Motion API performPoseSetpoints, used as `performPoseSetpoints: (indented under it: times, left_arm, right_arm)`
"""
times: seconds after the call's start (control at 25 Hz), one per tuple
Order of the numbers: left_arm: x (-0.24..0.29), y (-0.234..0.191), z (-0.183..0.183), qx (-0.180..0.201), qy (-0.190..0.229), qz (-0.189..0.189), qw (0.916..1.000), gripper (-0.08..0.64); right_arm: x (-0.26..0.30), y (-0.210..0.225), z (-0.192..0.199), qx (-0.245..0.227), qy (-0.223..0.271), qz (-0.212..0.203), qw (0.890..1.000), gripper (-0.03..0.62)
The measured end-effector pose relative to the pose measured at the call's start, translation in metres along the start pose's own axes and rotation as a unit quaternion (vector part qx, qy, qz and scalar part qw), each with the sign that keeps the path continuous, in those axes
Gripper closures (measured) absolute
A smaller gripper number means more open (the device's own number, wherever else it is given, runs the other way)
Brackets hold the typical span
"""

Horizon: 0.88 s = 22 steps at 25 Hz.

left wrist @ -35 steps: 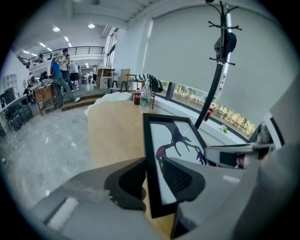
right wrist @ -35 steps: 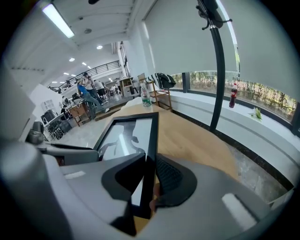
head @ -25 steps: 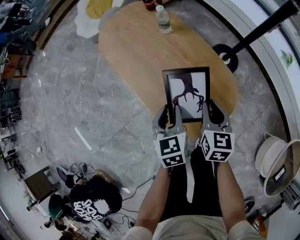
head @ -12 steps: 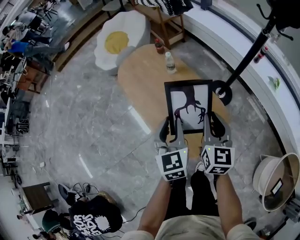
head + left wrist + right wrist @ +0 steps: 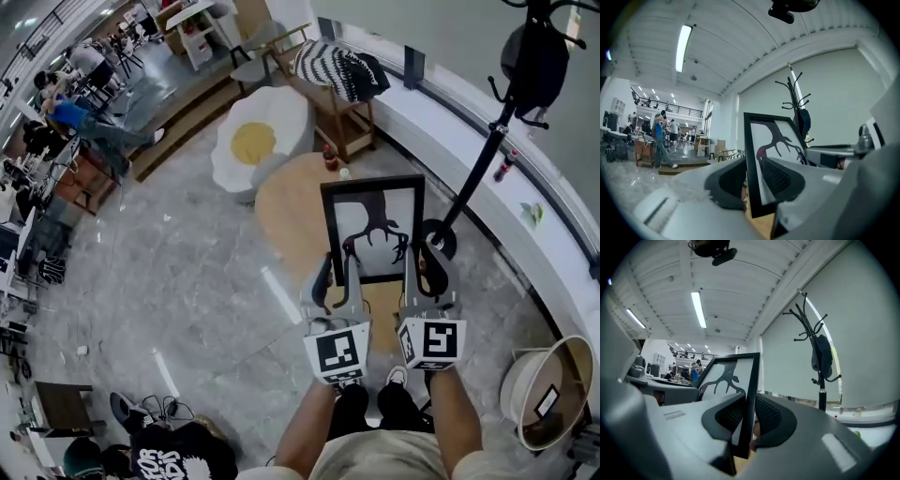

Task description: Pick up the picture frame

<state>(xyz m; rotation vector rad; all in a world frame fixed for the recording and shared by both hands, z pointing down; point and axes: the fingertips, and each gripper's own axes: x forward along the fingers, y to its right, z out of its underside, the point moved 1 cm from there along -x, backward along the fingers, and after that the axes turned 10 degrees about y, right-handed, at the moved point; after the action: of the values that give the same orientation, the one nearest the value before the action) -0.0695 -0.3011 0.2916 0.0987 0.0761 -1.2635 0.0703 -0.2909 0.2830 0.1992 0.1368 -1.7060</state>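
Now the picture frame (image 5: 372, 225) is held upright, well above the wooden table (image 5: 281, 211), higher than a second ago. As before, the left gripper (image 5: 339, 277) clamps its left edge and the right gripper (image 5: 423, 268) its right edge.

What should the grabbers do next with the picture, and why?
Probably hold it steady and level. The picture frame is already up off the table, with the left gripper clamped on its left edge and the right gripper on its right edge, so the pick-up looks done. Tipping or loosening either side might let it slip.
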Motion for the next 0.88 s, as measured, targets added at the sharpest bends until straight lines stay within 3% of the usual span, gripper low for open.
performPoseSetpoints:
  times: [0.2,0.44,0.72,0.88]
  left_arm:
    - [-0.019,-0.001,-0.06,-0.009,0.058,-0.018,0.9981,0.442]
    - [-0.035,0.005,-0.111,0.009,0.117,-0.012,0.993,0.446]
    - [-0.058,0.008,-0.147,0.025,0.163,0.002,0.9862,0.453]
    - [-0.044,0.005,-0.163,0.026,0.173,-0.002,0.9845,0.454]
  right_arm:
    - [-0.01,-0.011,-0.057,-0.004,0.06,-0.007,0.998,0.523]
    - [-0.021,-0.015,-0.113,-0.032,0.121,-0.017,0.992,0.523]
    - [-0.041,-0.023,-0.153,-0.047,0.173,-0.021,0.984,0.523]
    - [-0.025,-0.021,-0.168,-0.054,0.189,-0.032,0.98,0.523]
